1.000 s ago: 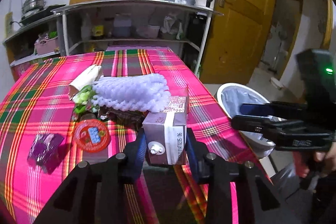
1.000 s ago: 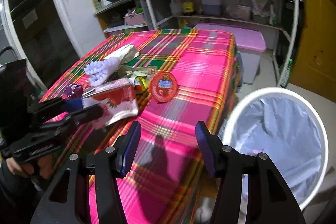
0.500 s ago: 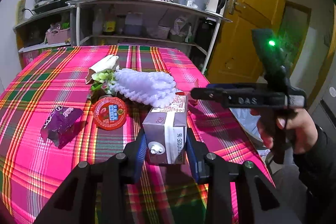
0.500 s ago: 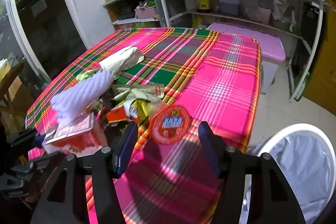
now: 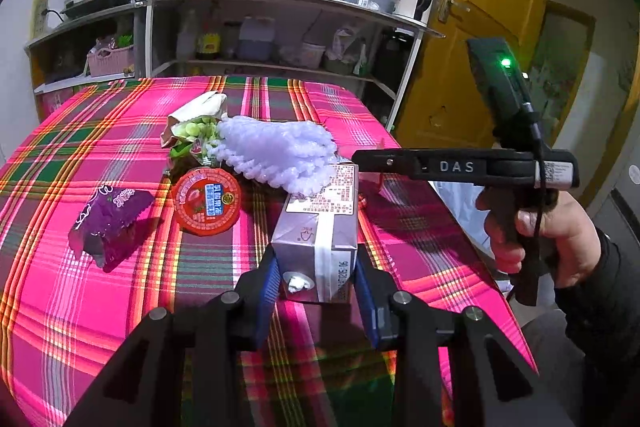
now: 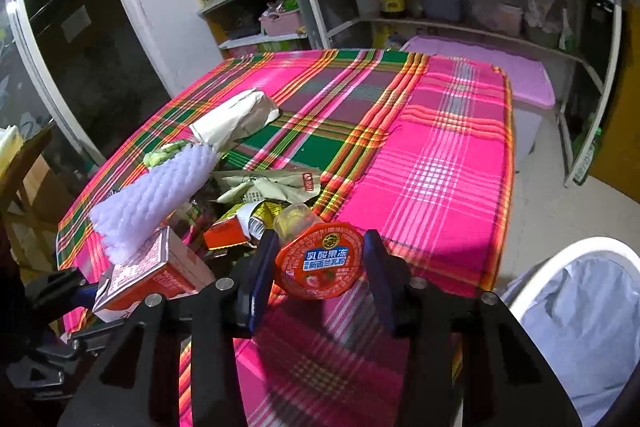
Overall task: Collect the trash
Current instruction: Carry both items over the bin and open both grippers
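Observation:
My left gripper (image 5: 316, 283) is shut on a purple-grey milk carton (image 5: 320, 231), which also shows red and white in the right wrist view (image 6: 152, 273). My right gripper (image 6: 318, 267) is open, its jaws on either side of a red-lidded jelly cup (image 6: 320, 261), not closed on it. A second red-lidded jelly cup (image 5: 207, 200) lies on the cloth in the left wrist view. White foam netting (image 5: 276, 153), a purple wrapper (image 5: 110, 217), a paper bag (image 6: 236, 119) and crumpled wrappers (image 6: 264, 187) lie on the pink plaid table (image 6: 440, 147).
A white bin with a pale liner (image 6: 580, 307) stands beside the table at lower right. Kitchen shelves (image 5: 280, 27) with bottles and pots stand behind the table. A yellow door (image 5: 480, 27) is at the right.
My right gripper has moved in over the table edge toward the trash pile and now brackets a jelly cup. My left gripper still holds the carton.

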`<state>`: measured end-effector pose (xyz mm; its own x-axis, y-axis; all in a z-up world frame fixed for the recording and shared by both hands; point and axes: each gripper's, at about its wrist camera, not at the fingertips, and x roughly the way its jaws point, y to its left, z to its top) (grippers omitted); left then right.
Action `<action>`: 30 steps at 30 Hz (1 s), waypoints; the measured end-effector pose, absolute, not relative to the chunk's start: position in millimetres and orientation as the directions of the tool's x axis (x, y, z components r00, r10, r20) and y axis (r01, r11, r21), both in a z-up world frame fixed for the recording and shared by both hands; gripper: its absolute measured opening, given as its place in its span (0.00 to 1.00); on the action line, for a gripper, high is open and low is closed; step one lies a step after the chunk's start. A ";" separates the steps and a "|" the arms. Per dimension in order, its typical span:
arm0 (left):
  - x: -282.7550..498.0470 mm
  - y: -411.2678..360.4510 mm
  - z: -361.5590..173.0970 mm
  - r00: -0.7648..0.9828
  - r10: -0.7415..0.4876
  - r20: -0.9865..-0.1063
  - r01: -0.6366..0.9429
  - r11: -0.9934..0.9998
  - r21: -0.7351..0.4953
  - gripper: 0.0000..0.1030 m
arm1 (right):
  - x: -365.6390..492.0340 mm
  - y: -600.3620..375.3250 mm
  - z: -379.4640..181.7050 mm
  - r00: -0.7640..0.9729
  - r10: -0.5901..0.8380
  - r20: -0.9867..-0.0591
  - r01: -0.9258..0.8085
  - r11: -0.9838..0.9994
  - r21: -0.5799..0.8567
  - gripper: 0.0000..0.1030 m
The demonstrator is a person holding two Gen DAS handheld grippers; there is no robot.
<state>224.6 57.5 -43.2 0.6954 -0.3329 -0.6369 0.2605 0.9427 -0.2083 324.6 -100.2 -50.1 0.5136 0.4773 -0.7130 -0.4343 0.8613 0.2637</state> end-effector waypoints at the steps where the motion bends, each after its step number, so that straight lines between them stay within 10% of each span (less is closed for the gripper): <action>1: 223.5 56.2 -43.1 0.696 -0.333 -0.636 0.261 0.943 -0.207 0.35 | 320.0 -103.0 -47.6 0.521 0.478 -0.707 -0.430 0.863 0.267 0.43; 30: 179.0 -39.2 -1.5 0.669 -0.455 -0.588 0.411 0.885 -0.217 0.35 | 165.8 -239.3 -3.5 0.708 0.299 -0.640 -0.147 0.948 0.280 0.43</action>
<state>179.0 -39.2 -1.5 0.6686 -0.4546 -0.5885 0.4113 0.8854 -0.2167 165.8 -239.3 -3.5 0.7081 0.2991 -0.6396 -0.1474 0.9485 0.2804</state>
